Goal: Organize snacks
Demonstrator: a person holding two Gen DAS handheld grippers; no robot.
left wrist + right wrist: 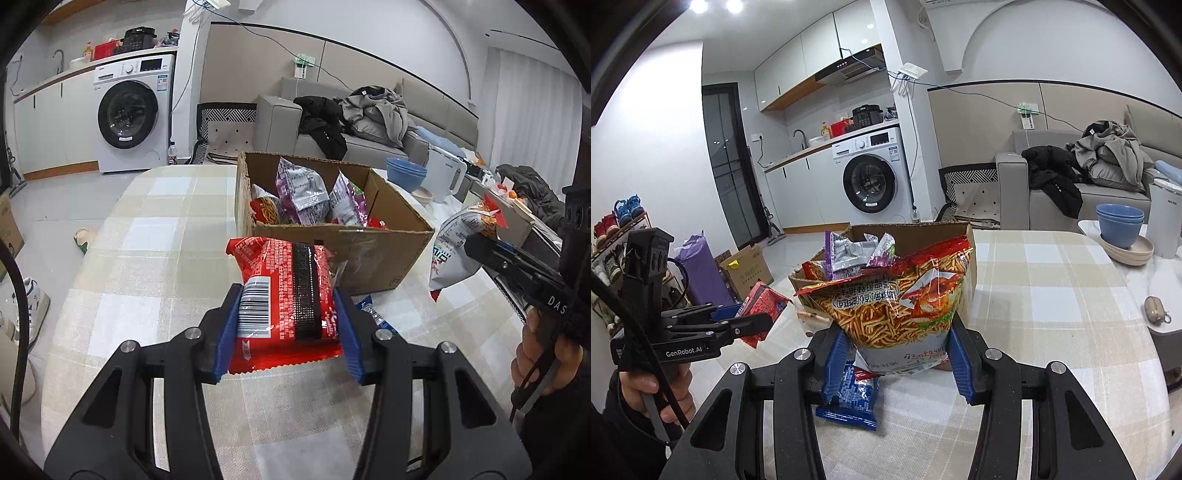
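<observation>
My left gripper point(288, 325) is shut on a red snack packet point(284, 295) with a barcode, held above the checked tablecloth just in front of the cardboard box point(373, 254). The box holds purple and grey snack bags point(303, 192) and a red one. My right gripper point(897, 354) is shut on a large orange bag of noodle-stick snacks point(901, 299), lifted off the table to the right of the box. In the left wrist view that bag point(458, 251) hangs from the right gripper's fingers point(491, 254). A blue snack packet point(849, 398) lies on the table below the right gripper.
Blue bowls point(406, 173) on a plate and a white kettle point(443, 173) stand at the table's far side. A small beige case point(1154, 310) lies on a grey block at the right. A sofa with clothes point(369, 110) and a washing machine point(129, 114) stand behind.
</observation>
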